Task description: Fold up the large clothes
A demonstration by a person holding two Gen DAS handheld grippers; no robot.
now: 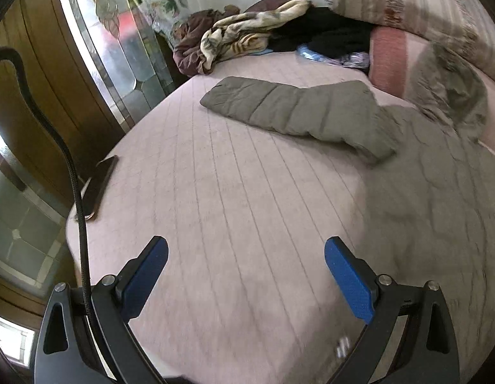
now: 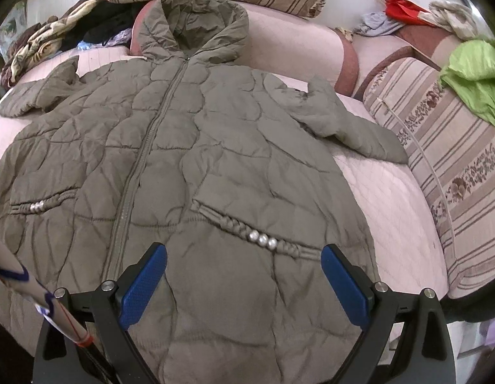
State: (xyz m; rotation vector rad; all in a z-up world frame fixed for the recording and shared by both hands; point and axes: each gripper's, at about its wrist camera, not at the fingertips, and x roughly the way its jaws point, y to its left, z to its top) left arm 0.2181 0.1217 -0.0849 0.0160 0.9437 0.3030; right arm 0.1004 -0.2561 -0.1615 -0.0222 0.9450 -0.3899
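An olive quilted hooded coat [image 2: 196, 147] lies spread front-up on a pink quilted bed [image 2: 391, 192], zipped, hood toward the pillows, both sleeves out to the sides. My right gripper [image 2: 244, 256] hovers open over its lower right front, just below a braided pocket trim with pearl beads [image 2: 263, 240]. In the left wrist view the same coat [image 1: 439, 185] fills the right side, with one sleeve [image 1: 295, 108] stretched left across the bed [image 1: 215, 192]. My left gripper [image 1: 246, 252] is open above bare bedding, left of the coat's hem.
A phone [image 1: 98, 182] lies at the bed's left edge beside a wooden glazed door [image 1: 71, 73]. Heaped blankets and dark clothes [image 1: 263, 35] sit at the head. Striped pillows [image 2: 439, 147] line the right side, with a green garment [image 2: 474, 76] on top.
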